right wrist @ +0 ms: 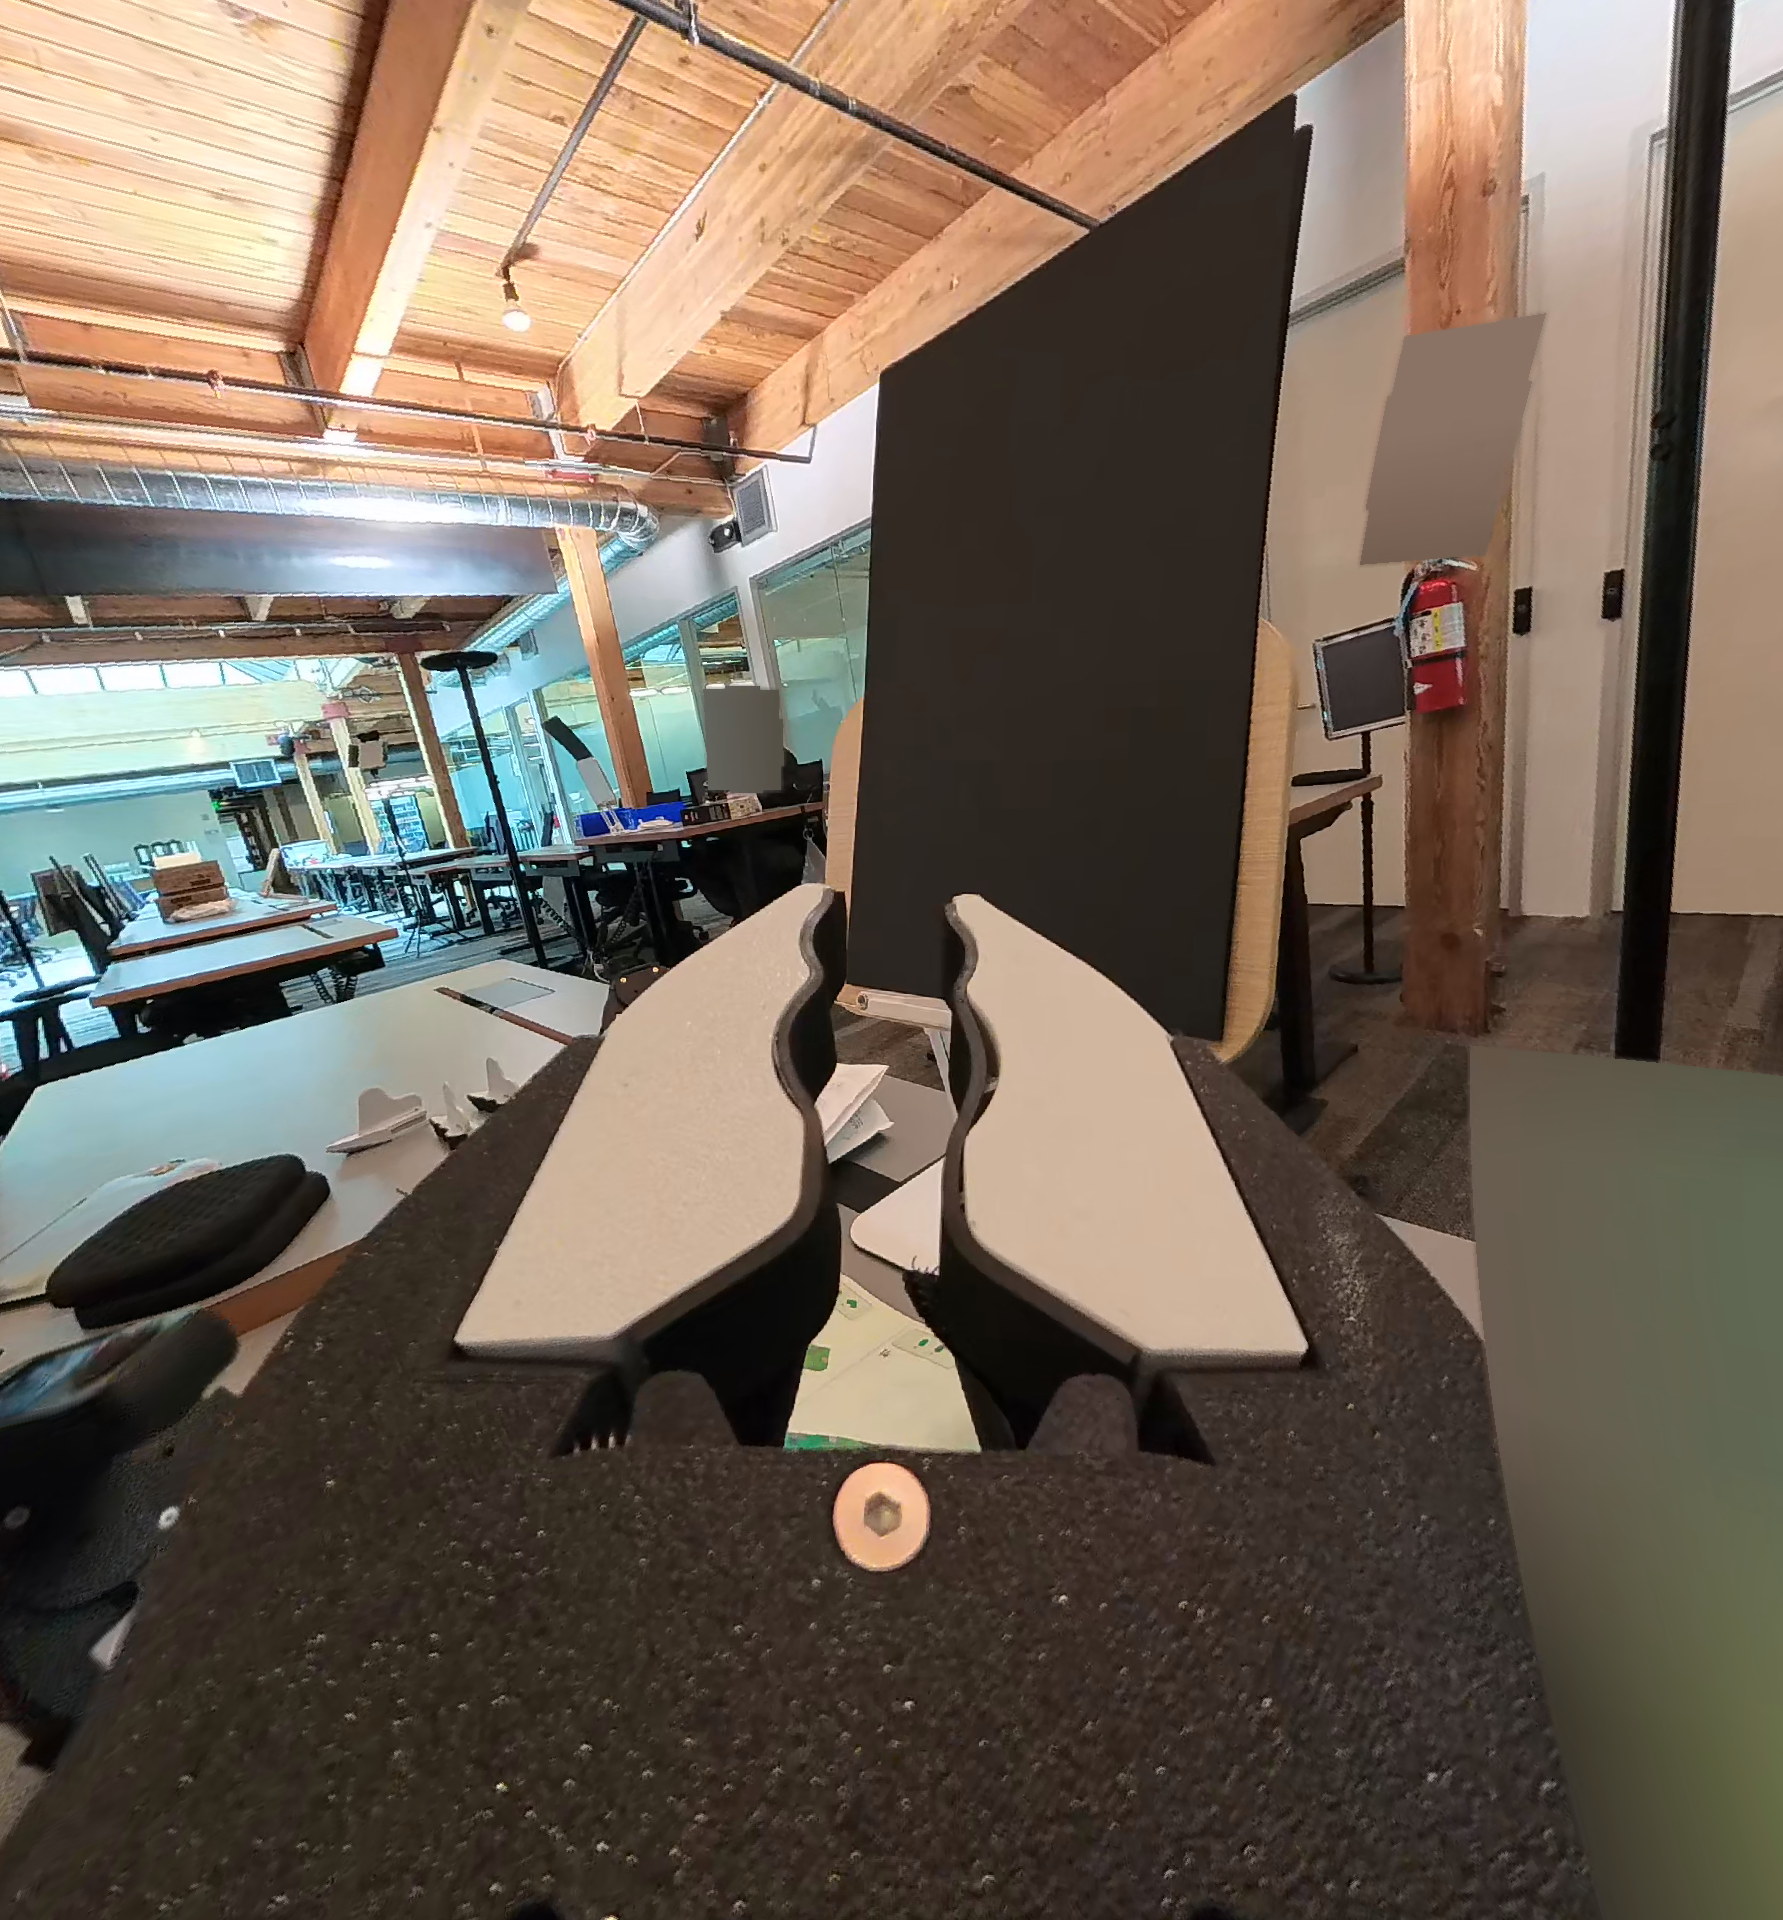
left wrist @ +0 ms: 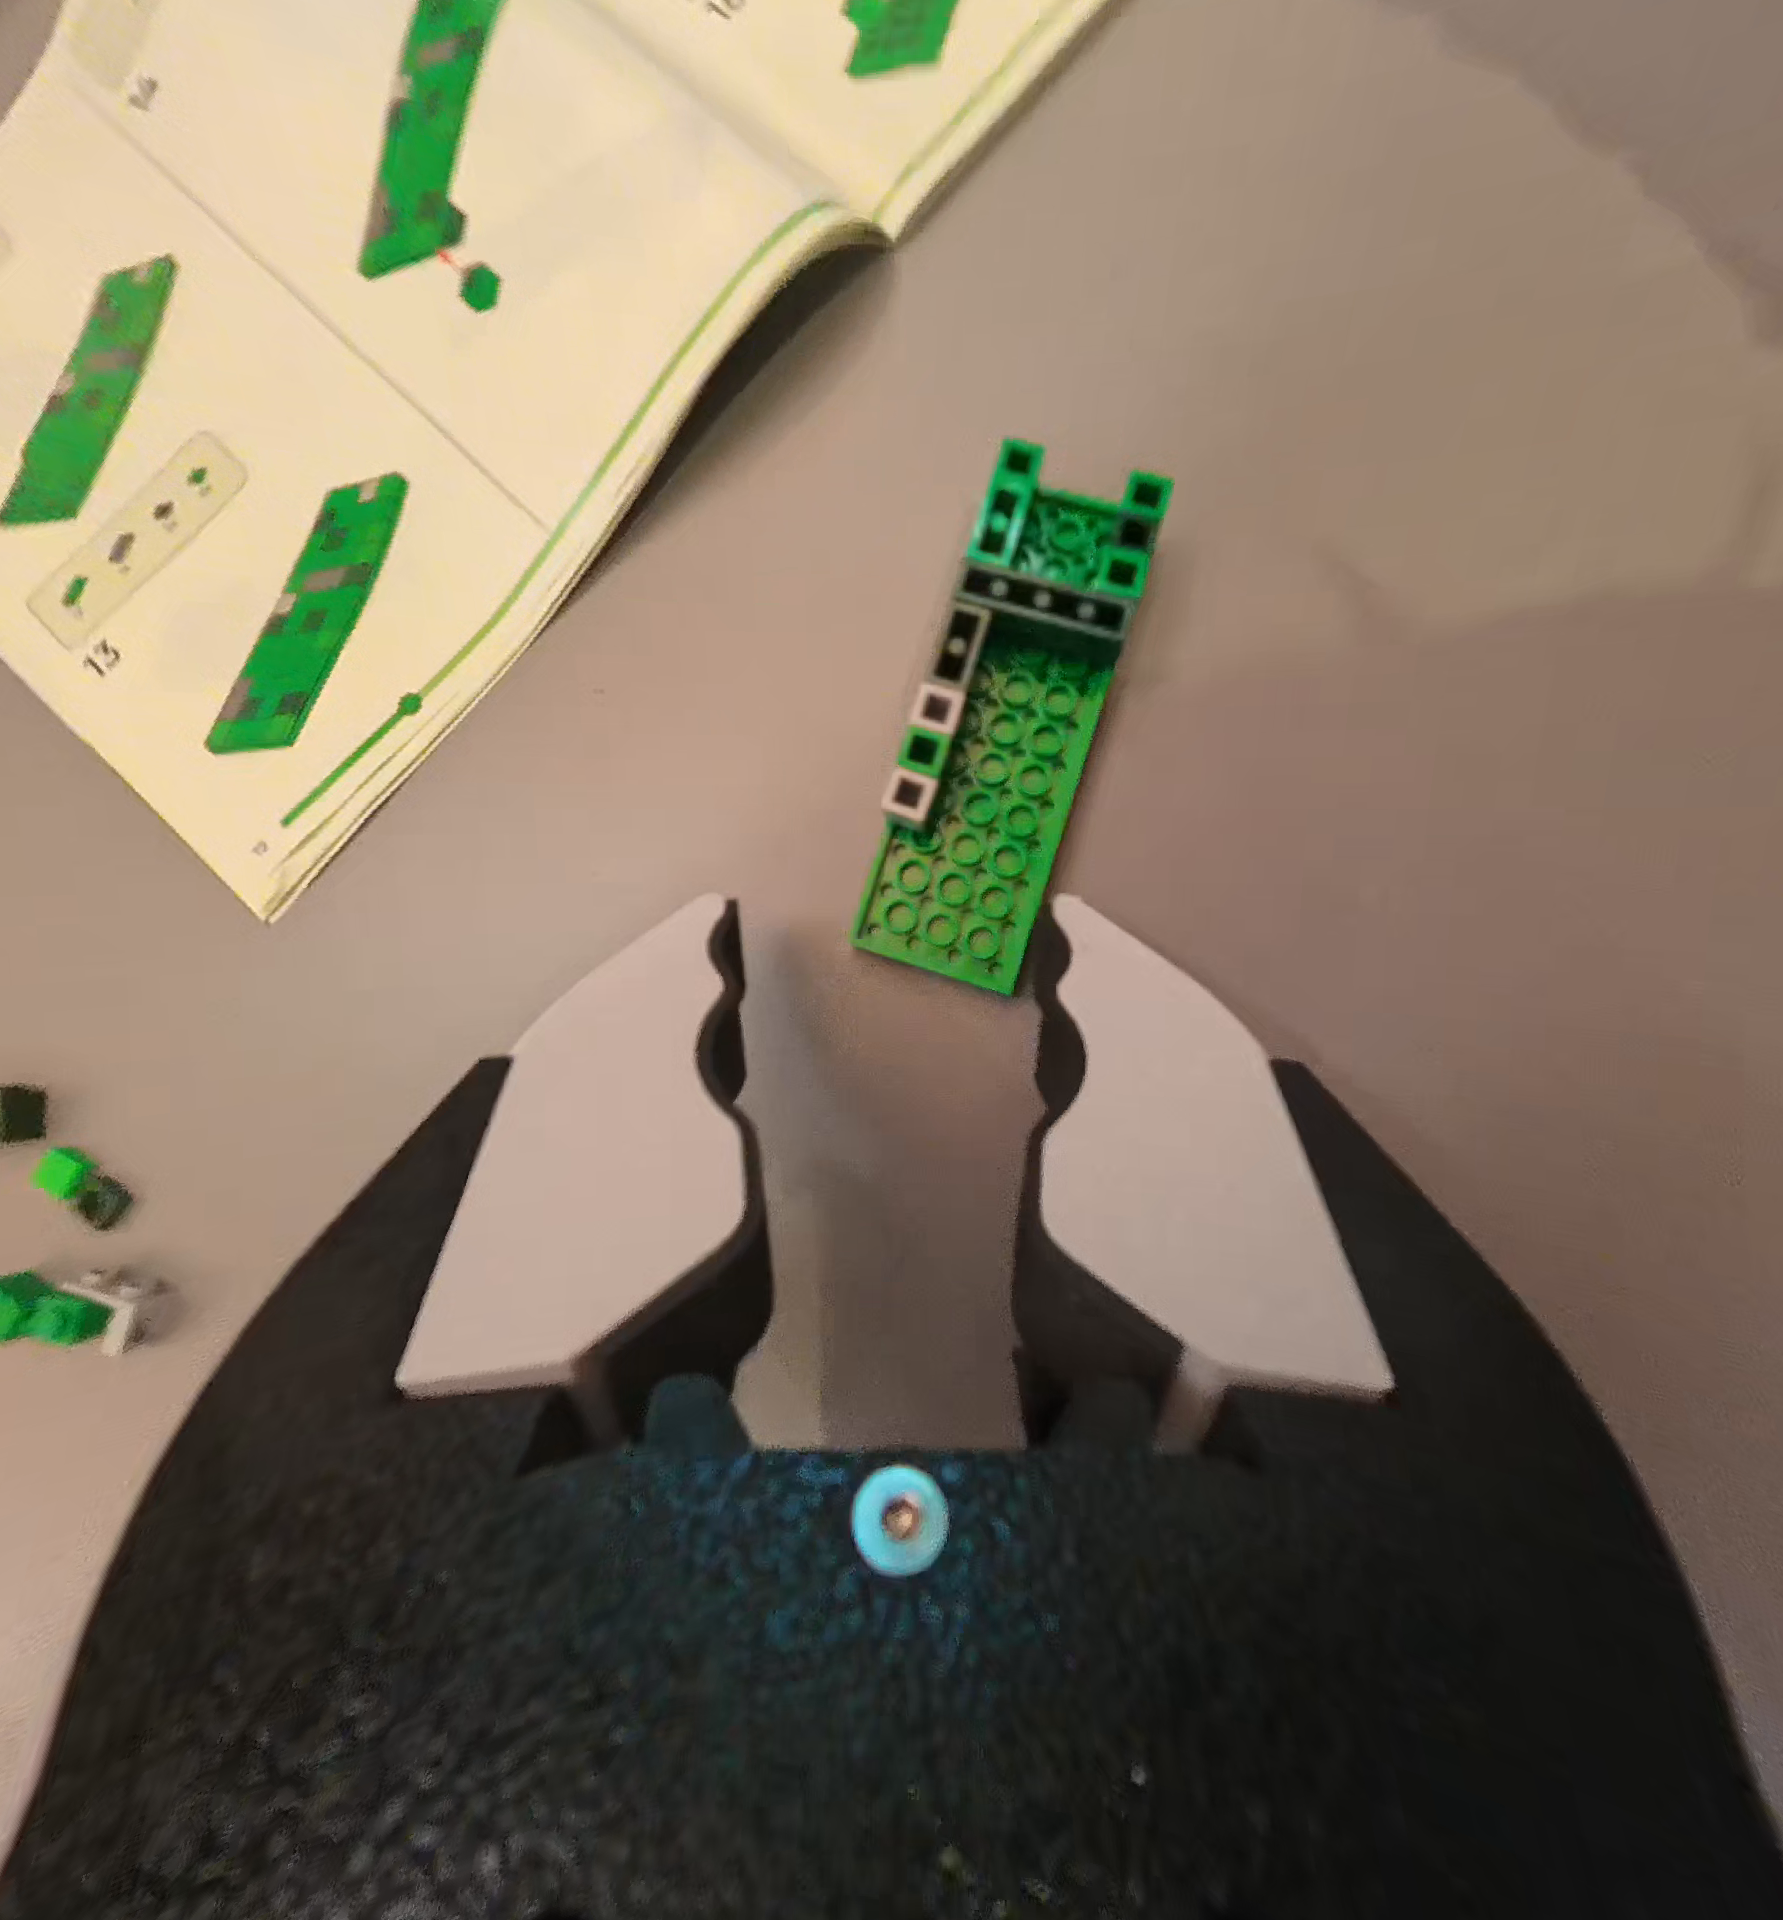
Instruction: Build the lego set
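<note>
- Left gripper point(left wrist: 892, 940) fills the lower frame, jaws spread and empty, hovering over the grey table point(left wrist: 1386, 831).
- Just beyond its tips, centre frame, lies the green Lego plate assembly point(left wrist: 1001, 790), studs down, with black, grey and green bricks along one edge.
- Loose green and grey bricks point(left wrist: 56, 1309) sit at lower left; the open instruction booklet point(left wrist: 295, 468) fills the upper left.
- Right gripper point(right wrist: 892, 925) points up at the room, jaws slightly parted, holding nothing.
- Risk: a skewed pinch on the flat plate could make it slide or knock off edge bricks.
</note>
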The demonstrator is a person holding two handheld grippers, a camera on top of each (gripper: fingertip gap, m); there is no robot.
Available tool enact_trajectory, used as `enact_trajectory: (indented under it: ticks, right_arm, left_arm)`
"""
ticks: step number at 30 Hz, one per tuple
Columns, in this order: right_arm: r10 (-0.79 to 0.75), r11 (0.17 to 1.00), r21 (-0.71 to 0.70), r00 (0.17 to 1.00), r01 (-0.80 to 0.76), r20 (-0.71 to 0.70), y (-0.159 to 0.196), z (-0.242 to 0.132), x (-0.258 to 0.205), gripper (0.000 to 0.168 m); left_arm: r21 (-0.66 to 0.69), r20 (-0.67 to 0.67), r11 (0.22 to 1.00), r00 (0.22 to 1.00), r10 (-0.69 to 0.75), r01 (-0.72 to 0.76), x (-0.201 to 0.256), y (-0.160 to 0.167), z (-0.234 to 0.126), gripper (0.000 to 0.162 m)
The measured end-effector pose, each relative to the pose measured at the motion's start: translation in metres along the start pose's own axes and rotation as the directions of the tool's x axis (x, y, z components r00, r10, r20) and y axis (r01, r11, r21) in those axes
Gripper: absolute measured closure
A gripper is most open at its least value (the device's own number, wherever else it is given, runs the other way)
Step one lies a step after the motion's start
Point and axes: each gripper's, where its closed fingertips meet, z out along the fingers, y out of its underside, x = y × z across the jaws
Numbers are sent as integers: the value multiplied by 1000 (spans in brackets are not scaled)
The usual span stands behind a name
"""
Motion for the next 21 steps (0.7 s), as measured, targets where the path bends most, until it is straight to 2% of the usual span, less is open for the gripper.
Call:
enact_trajectory:
  ticks: [1,4,7,11,14,17,21]
  right_arm:
    - [-1,1000,0,1000,1,0,0,0,0,152]
    - [-1,1000,1,1000,1,1,0,0,0,151]
    - [2,1000,2,1000,-2,3,0,0,0,152]
    - [-2,1000,-4,1000,2,3,1,0,-1,151]
    - [-5,1000,-4,1000,5,4,0,1,-2,152]
    - [-4,1000,-2,1000,4,2,0,1,-1,152]
    - [-5,1000,-11,1000,6,9,2,5,-4,152]
  left_arm:
    - [26,-28,998,998,-48,49,-2,-2,-2,105]
    - [69,-57,993,995,-88,92,-11,-4,-10,101]
    - [89,-44,992,995,-86,90,-20,-3,-19,98]
    - [141,1,977,986,-164,162,-44,4,-38,98]
    - [173,121,956,958,-260,238,-80,26,-62,101]
    - [149,240,946,918,-316,287,-110,57,-86,102]
    - [109,266,943,905,-332,314,-119,81,-94,109]
